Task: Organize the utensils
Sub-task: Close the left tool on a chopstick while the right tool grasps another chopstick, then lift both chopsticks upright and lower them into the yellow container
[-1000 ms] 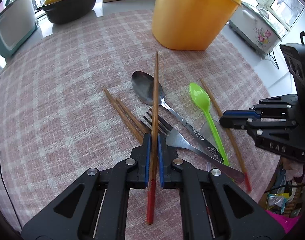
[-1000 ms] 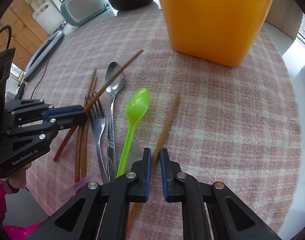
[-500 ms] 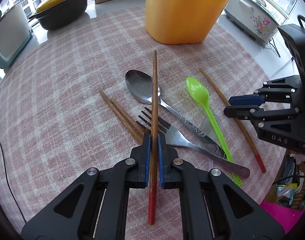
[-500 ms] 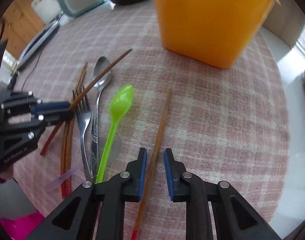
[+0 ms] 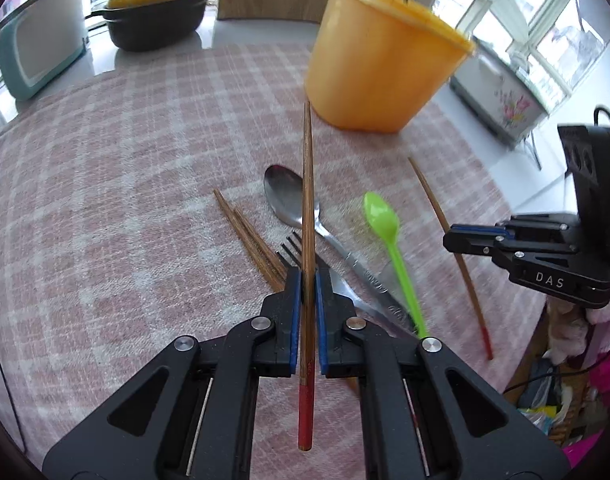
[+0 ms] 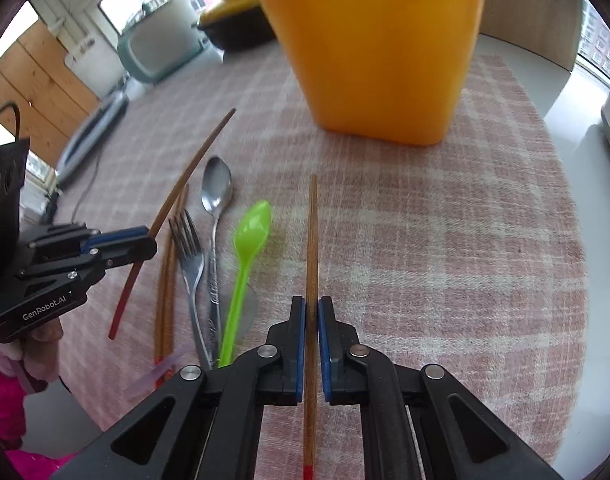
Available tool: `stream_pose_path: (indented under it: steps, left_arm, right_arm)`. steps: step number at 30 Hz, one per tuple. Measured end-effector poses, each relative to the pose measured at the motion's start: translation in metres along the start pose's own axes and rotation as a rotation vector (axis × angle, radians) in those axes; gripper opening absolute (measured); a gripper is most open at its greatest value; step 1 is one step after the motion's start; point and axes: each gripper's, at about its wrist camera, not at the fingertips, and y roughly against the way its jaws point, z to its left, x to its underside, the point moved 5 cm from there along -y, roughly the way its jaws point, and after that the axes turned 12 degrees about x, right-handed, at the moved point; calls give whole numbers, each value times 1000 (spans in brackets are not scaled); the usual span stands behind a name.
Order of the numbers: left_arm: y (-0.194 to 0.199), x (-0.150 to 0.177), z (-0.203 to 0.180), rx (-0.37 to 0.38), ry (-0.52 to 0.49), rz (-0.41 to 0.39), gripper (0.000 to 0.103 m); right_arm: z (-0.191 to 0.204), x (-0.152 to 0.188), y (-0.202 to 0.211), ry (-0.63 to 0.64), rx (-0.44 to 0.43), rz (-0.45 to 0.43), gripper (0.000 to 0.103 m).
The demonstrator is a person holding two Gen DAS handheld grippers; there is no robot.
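Note:
My left gripper [image 5: 308, 276] is shut on a red-tipped wooden chopstick [image 5: 307, 184] and holds it above the cloth, tip toward the orange tub [image 5: 381, 60]. My right gripper [image 6: 311, 306] is shut on a second chopstick [image 6: 312, 236], which points at the tub [image 6: 381, 48]. On the cloth lie a metal spoon [image 5: 293, 200], a fork [image 5: 337, 284], a green plastic spoon [image 5: 389, 232] and two more chopsticks [image 5: 249, 232]. The right gripper also shows in the left wrist view [image 5: 455, 236], and the left gripper in the right wrist view [image 6: 145, 240].
A pink checked cloth [image 5: 125, 200] covers the round table. A black pot with a yellow lid [image 5: 157, 8] and a teal appliance [image 5: 37, 52] stand at the back left. A white cooker [image 5: 501, 96] sits at the right. Chopstick tips stick out of the tub.
My right gripper has closed on the chopstick that lay between its fingers and raised it. My left gripper has lifted its chopstick and moved it toward the tub.

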Motion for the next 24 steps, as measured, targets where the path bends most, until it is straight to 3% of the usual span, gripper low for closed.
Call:
stream_pose_path:
  steps: [16, 24]
  left_arm:
    - [46, -38, -24, 85, 14, -215, 5]
    - [58, -66, -37, 92, -8, -296, 5]
  right_arm:
    - [-32, -6, 63, -195, -89, -198, 4]
    - [-51, -20, 91, -267, -94, -289, 4]
